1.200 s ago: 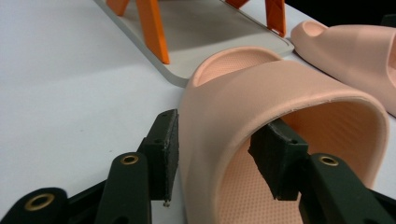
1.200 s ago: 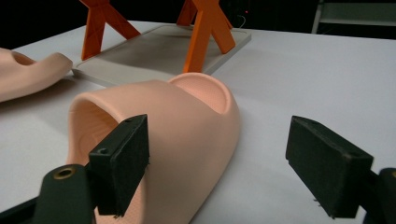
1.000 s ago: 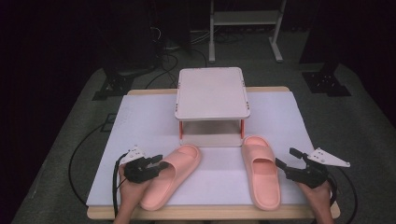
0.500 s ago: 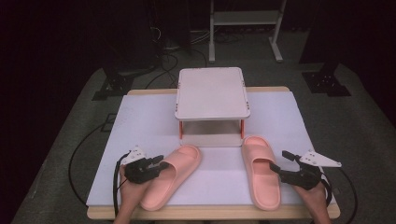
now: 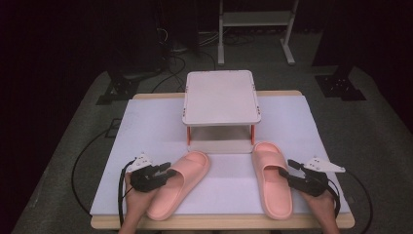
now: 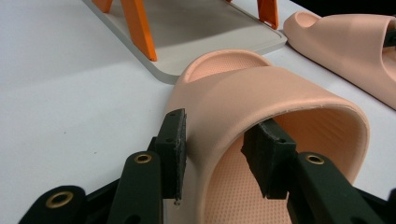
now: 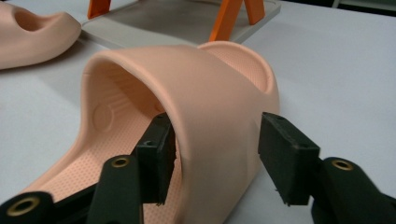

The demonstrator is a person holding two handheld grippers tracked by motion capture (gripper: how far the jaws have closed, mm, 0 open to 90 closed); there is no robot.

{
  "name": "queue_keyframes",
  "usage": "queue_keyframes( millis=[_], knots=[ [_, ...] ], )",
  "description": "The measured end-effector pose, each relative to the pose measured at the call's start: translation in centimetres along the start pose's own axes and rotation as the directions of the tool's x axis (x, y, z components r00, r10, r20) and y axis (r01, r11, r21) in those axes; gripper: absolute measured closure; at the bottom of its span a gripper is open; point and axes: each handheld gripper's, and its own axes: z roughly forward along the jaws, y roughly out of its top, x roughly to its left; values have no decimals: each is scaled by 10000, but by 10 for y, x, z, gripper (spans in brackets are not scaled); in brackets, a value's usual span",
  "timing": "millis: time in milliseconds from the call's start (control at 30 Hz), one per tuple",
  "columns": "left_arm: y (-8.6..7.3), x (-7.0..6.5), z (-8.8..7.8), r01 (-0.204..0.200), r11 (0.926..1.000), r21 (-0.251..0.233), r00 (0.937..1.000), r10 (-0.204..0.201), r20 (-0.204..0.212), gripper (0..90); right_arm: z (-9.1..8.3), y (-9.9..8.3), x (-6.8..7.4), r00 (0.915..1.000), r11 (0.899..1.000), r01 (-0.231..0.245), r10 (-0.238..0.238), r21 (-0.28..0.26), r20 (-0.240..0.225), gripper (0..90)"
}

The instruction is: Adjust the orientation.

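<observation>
While both soft peach-pink foam slide sandals lie flat on the white table cover, just in front of the small white two-tier rack with orange legs, we take hold of each by the side wall of its strap. Our left gripper is clamped on the left sandal: in the left gripper view one pad sits inside the strap and the other against its outer wall, both pressing. Our right gripper straddles the strap wall of the right sandal with its jaws just now closing; in the right gripper view the inner pad touches the foam, while the outer pad stands a little off it, so this grip is not yet made

To do this well, we judge that the right jaws should finish closing squarely on the wall (not on the thin strap edge, which would fold), deep enough that the foam cannot slip out. Both hands should then lift together and level, toes pointing at the rack's lower shelf, clearing the orange legs
</observation>
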Motion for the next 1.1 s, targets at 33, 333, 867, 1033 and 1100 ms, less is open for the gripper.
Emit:
queue_keyframes(
  millis=[33, 333, 867, 1033, 1100],
  knots=[
    [0, 0, 0, -13, 10000, 6, 10000, 13, -37, 597, 1, 0, 0, 10000, 10000, -16, 16, 48, 33, 483],
    [1, -4, 0, -171, 9998, -47, 9993, 169, -348, 631, 2, 0, 9, 9947, 9987, 471, -484, 168, 912, 644],
    [1, -5, -3, 72, 9996, -267, 9999, -74, -96, 682, -2, 1, 7, 9902, 9986, 477, -500, 208, 1306, 782],
    [2, -6, -4, 201, 9988, -439, 9998, -203, -31, 685, -6, 2, 8, 9920, 9988, 467, -477, 112, 1166, 785],
    [2, -6, -6, 167, 9988, -471, 9998, -170, -61, 686, -8, 3, 9, 9928, 9990, 441, -441, 29, 1110, 788]
  ],
)
